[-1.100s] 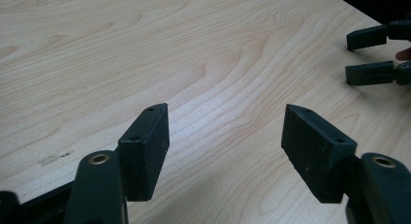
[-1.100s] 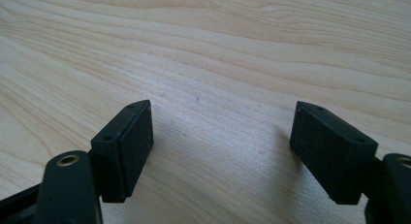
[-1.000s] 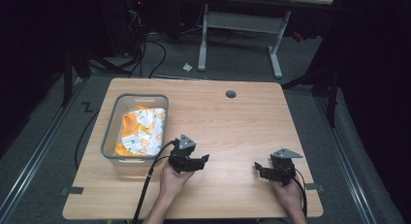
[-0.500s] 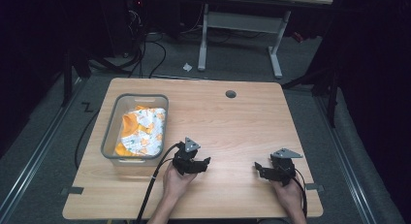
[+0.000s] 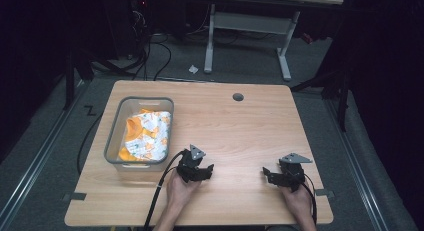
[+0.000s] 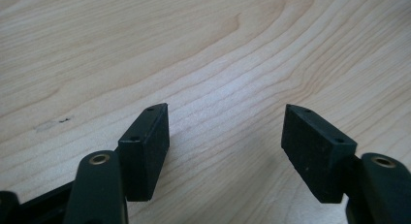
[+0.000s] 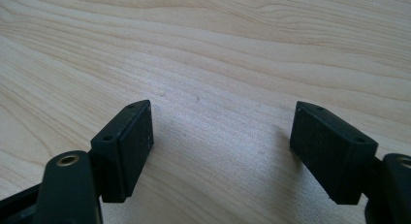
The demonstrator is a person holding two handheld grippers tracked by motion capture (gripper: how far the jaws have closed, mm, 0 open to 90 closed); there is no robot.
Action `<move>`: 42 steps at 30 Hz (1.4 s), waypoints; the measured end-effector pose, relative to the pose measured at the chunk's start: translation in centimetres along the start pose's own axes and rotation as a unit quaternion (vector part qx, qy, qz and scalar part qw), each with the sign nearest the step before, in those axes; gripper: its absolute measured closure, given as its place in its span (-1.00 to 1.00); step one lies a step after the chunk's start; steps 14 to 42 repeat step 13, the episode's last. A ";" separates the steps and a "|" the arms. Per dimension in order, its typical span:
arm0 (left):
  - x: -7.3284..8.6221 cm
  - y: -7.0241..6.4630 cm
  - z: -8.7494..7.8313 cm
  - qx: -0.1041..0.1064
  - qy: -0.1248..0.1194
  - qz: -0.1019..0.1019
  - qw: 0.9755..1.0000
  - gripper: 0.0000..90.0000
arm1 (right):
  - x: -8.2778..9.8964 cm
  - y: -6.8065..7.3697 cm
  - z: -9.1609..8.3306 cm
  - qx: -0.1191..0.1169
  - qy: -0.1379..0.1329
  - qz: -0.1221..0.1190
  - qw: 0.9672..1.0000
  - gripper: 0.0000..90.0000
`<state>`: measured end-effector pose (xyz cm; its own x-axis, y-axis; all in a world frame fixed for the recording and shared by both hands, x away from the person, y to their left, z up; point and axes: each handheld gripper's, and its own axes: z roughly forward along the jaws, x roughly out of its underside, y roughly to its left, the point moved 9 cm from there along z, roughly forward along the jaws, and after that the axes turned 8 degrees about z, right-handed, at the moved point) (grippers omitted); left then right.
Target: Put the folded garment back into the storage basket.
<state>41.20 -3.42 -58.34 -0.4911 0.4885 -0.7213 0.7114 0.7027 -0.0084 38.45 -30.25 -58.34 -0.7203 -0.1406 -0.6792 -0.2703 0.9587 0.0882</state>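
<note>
On the light wooden table (image 5: 240,126), the clear plastic bin (image 5: 113,143) with the orange and white patterned cloth (image 5: 146,136) stands just beside the left gripper (image 5: 206,172), while the right gripper (image 5: 266,174) rests well apart, both with jaws apart and nothing between them.

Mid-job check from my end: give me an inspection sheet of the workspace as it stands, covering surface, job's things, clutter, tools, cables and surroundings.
Surface: light wooden table, with a dark round grommet hole near the far edge.
Job's things: clear plastic bin at the table's left, holding crumpled orange-and-white cloth.
Clutter: nothing seen on the table.
Tools: left tool low over bare wood just right of the bin, jaws open, nothing between them; right tool near the front right, jaws open, nothing between them.
Cables: black cable trails from the left tool over the front edge.
Surroundings: dark floor, cables and a scrap of paper behind; white desk frame beyond.
</note>
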 end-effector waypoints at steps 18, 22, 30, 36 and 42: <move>0.2 -0.7 0.1 -0.028 -0.005 0.020 0.999 -0.24 | 0.0 0.0 0.0 0.000 0.000 0.000 1.000 -0.47; 0.2 -0.7 0.1 -0.028 -0.005 0.020 0.999 -0.24 | 0.0 0.0 0.0 0.000 0.000 0.000 1.000 -0.47; 0.2 -0.7 0.1 -0.028 -0.005 0.020 0.999 -0.24 | 0.0 0.0 0.0 0.000 0.000 0.000 1.000 -0.47; 0.2 -0.7 0.1 -0.028 -0.005 0.020 0.999 -0.24 | 0.0 0.0 0.0 0.000 0.000 0.000 1.000 -0.47; 0.2 -0.7 0.1 -0.028 -0.005 0.020 0.999 -0.24 | 0.0 0.0 0.0 0.000 0.000 0.000 1.000 -0.47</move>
